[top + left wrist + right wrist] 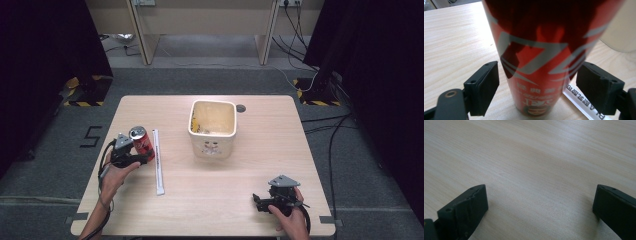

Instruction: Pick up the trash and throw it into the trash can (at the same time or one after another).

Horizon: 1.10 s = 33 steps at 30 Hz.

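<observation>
- Left gripper sits at the table's 9 o'clock edge, held by the left hand.
- Its jaws stand wide, one on each side of the can; in the left gripper view a gap shows between each pad and the can wall, so no squeeze.
- Can is red with silver lettering, upright on the table, silver top showing in the high view.
- In the left gripper view the can stands between the jaws of the gripper, its base resting on the wood.
- White strip lies flat just at the can's 3 o'clock, running long from 12 to 6 o'clock; printed text on it shows in the left gripper view, beside the can base.
- Bin, cream, square, open top, stands near table centre, toward 12 o'clock; well apart from the can, at its 3 o'clock.
- Small dark round spot on the table just at the bin's 1 o'clock corner; cannot tell what it is.
- Right gripper is at the table's 5 o'clock, in the right hand, grey plate on top.
- Its jaws are spread wide, nothing between them; the right gripper view has bare wood under them.
- Right gripper is well apart from can, strip and bin.
</observation>
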{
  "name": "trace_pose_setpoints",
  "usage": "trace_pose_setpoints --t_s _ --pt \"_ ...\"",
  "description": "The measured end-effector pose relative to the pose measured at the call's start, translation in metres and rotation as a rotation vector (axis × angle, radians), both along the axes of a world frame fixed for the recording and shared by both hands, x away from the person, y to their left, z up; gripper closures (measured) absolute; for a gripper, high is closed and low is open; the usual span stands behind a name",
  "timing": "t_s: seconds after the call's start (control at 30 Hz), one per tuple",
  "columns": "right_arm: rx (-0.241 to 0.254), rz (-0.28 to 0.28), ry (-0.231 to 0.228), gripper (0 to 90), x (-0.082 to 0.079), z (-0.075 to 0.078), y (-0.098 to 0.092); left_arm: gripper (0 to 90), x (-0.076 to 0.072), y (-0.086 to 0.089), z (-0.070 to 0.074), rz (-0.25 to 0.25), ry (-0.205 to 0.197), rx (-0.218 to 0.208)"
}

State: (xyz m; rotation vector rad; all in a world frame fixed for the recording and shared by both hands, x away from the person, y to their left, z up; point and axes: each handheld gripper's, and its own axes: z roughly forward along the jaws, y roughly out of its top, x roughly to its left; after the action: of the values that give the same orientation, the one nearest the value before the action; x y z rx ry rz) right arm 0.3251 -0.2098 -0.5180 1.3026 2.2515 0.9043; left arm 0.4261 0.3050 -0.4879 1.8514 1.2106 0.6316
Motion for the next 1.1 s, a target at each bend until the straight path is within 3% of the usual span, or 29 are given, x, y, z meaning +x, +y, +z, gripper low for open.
trace_pose_setpoints --t_s 0.37,0.5,1.1 --pt "0.0 0.0 0.0 0.3 0.0 0.0 0.0 22.7 0.005 0.0 0.0 0.004 -0.009 -0.002" --pt "0.001 0.002 -0.001 0.3 0.0 0.0 0.0 33.6 0.006 0.0 0.001 -0.003 -0.016 0.004" --pt "0.004 0.0 0.001 0.3 0.0 0.0 0.0 34.3 -0.005 0.005 0.027 -0.04 -0.018 -0.007"
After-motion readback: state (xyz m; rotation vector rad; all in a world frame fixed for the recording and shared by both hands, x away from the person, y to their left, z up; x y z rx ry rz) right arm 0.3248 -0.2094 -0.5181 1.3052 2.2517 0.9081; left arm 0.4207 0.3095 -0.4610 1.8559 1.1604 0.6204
